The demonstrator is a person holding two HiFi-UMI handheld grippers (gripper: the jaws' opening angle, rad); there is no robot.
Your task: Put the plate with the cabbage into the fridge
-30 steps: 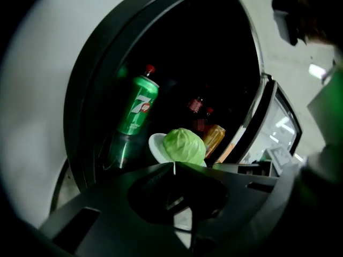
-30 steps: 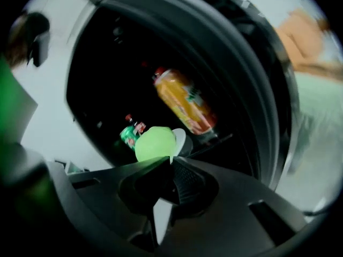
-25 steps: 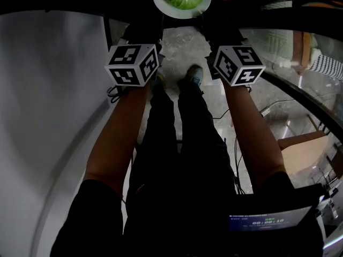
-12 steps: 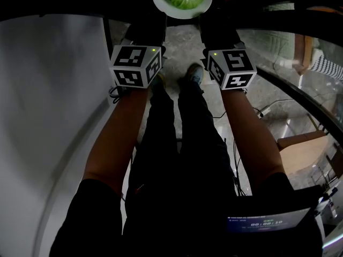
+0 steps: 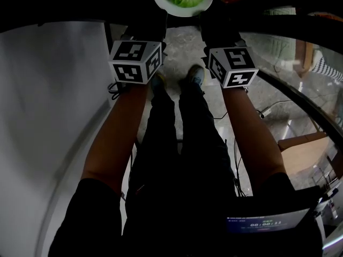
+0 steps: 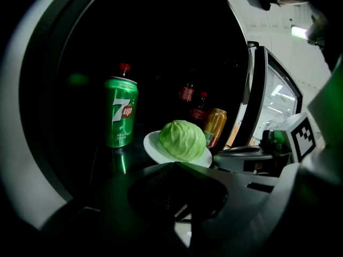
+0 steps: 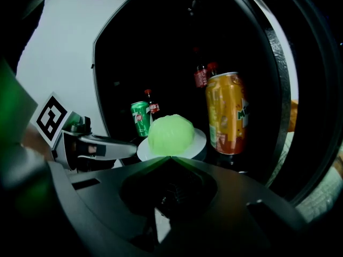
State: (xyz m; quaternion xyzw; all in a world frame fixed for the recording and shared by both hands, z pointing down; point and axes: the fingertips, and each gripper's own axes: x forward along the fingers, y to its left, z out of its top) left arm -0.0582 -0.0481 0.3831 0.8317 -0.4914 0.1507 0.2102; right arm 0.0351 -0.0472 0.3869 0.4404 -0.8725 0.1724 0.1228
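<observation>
The plate with the cabbage is inside the open fridge. It is between a green can on its left and an orange can on its right, and some bottles stand behind in the dark. The left claw is clenched, and its tips meet just at the near rim of the plate. The right claw is clenched at the rim in the same way. I judge that both grasp the plate, one on each side.

From these views I cannot tell if the plate rests on the bench or hangs just above it. To do this step well, I think the plate should stay level so the round cabbage does not roll. It should go down straight into the gap between the two cans. Both claws should open only when the bench carries the weight, and then they should draw back along their own line so they do not push a can.

The bench is dark and glossy, and the green can is mirrored in it, so the plate may slide easily. The fridge inside is almost without light. The door stands open at the right. Below the arms is a grey stone floor, well lit.
</observation>
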